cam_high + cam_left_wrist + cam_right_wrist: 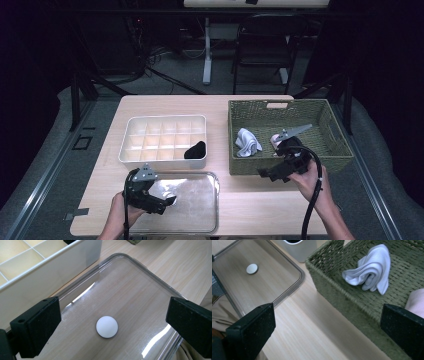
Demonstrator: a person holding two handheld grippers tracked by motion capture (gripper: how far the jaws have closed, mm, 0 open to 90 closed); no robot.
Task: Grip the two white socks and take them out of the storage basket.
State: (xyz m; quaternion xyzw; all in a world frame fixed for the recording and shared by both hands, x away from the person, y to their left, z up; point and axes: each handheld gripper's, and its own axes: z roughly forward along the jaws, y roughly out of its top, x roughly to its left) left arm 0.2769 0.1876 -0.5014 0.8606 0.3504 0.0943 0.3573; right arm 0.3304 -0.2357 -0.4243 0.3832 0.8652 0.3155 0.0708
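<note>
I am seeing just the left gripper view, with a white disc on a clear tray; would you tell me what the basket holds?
Observer: A crumpled white cloth lies in the green basket.
Operator: Thank you. Where is the right hand-held gripper?
Observer: The right hand-held gripper is by the basket's near wall, jaws open and holding nothing.
Operator: Is anything in the white box?
Observer: A black thing sits in the near right compartment of the box.
</note>
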